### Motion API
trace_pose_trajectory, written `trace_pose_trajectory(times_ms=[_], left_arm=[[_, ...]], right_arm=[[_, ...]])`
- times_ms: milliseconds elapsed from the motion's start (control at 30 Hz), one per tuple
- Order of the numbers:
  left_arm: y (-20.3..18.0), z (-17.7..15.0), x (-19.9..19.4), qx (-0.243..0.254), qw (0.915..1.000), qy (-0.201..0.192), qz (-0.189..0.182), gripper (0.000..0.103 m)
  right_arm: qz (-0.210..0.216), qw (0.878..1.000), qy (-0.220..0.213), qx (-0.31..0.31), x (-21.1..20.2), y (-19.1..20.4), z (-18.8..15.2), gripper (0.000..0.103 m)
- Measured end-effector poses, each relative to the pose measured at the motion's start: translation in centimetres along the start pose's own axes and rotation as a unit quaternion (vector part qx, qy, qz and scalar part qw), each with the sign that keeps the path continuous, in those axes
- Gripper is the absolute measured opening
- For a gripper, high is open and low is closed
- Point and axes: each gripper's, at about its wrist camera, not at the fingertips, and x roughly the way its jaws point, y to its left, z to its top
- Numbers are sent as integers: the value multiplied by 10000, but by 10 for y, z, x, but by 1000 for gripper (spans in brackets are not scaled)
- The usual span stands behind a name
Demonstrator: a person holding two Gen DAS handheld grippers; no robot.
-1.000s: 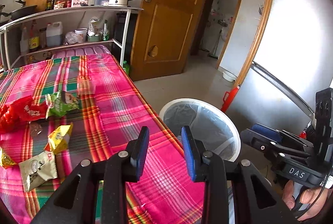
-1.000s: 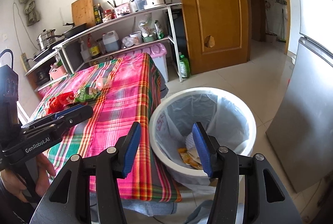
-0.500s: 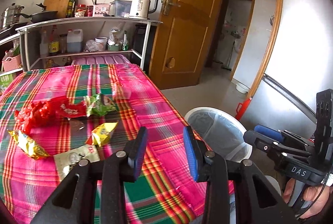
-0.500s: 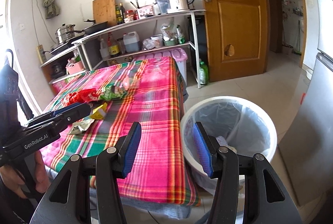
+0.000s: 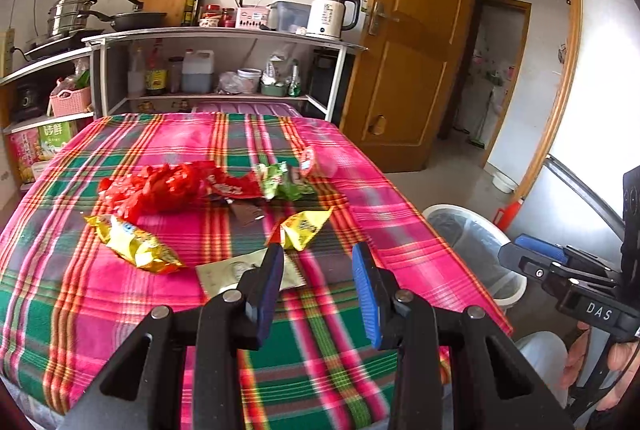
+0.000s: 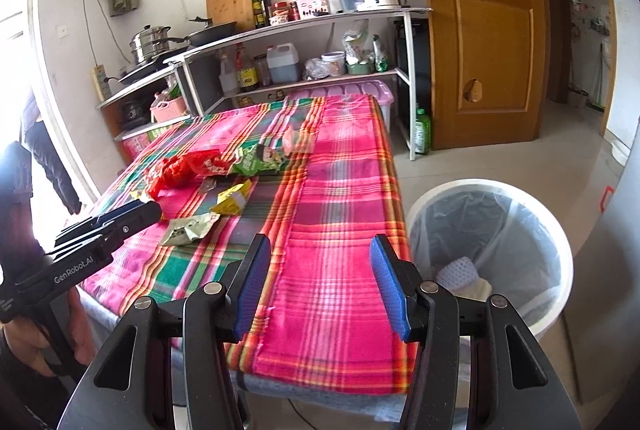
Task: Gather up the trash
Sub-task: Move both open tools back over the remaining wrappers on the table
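Several snack wrappers lie on the plaid table [image 5: 340,358]: a crumpled red bag [image 5: 156,186], a green packet [image 5: 284,182], two yellow packets [image 5: 136,242] [image 5: 304,224], and a pale flat packet [image 5: 232,272] just beyond my left gripper [image 5: 318,270]. That gripper is open and empty over the table's near part. My right gripper [image 6: 320,272] is open and empty above the table's near right edge. The white lined bin [image 6: 492,246] stands on the floor to its right, with trash inside. The wrappers also show in the right wrist view [image 6: 188,228].
A shelf rack [image 5: 224,42] with a kettle [image 5: 330,12], pots and bottles stands behind the table. A wooden door [image 5: 416,42] is at the right. A grey fridge side [image 5: 588,166] stands beyond the bin [image 5: 472,242].
Both grippers swung left from the bin toward the table. The wrappers now sit centred in the left wrist view, and the bin has slid to the right edge.
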Motion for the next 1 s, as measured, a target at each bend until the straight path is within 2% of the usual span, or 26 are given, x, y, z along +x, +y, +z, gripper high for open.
trace_pose_trajectory(times_ms=[200,567,700,767,1000], left_arm=[[22,-6,-2,-96,9998,29,194,37],[73,-7,-3,-601,9964,49,588,38],[90,-6,0,-790,9944,46,695,56],[102,-4,5,-1006,9921,107,736,60],[126,5,25,-1287,9863,261,994,63]], right_arm=[[138,9997,168,-135,13,16,3,53],[373,9982,369,-278,39,40,12,53],[425,9976,438,-336,51,47,16,53],[442,9972,475,-369,57,51,17,53],[475,9965,592,-352,79,58,23,53]])
